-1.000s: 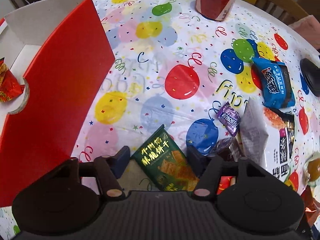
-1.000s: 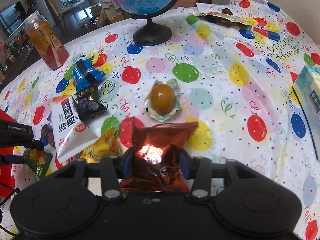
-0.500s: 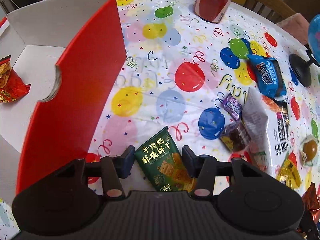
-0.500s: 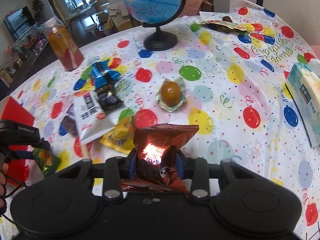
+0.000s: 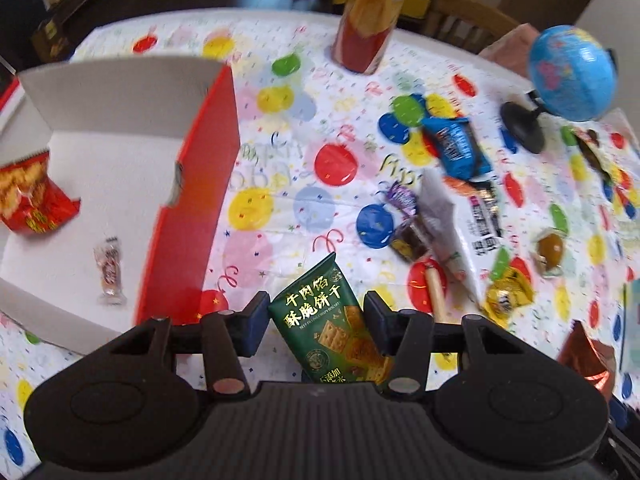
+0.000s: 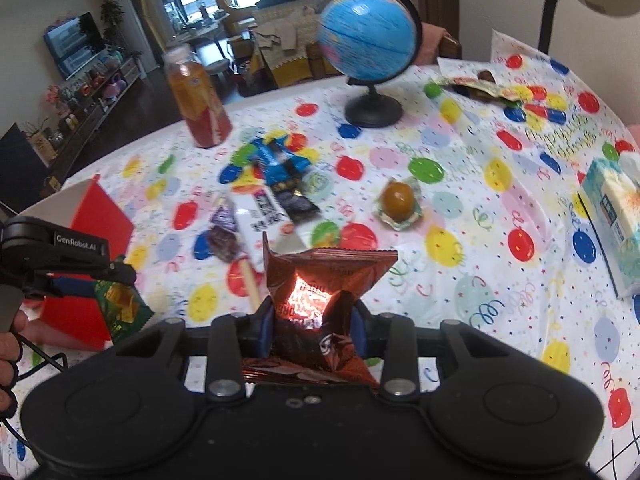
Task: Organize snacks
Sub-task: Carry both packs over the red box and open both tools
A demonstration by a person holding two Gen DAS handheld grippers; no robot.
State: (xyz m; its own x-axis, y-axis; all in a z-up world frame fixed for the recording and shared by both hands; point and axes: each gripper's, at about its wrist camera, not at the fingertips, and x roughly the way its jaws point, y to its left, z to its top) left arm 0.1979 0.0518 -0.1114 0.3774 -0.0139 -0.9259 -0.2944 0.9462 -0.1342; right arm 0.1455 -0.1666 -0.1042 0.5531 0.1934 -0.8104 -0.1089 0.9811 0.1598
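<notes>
Snacks: green biscuit packet [image 5: 332, 328] gripped in left tongs [image 5: 316, 320], held above tabletop [image 5: 280, 216] beside red box [image 5: 192, 200]. Box contents: red snack bag [image 5: 32, 196]; one small wrapped item [image 5: 108, 268], possibly candy. Copper foil packet [image 6: 320, 292] clenched in right tongs [image 6: 314, 328].

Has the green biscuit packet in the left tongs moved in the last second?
Yes. The green biscuit packet has risen off the tablecloth, judging by the red box, whose inside now shows.
</notes>
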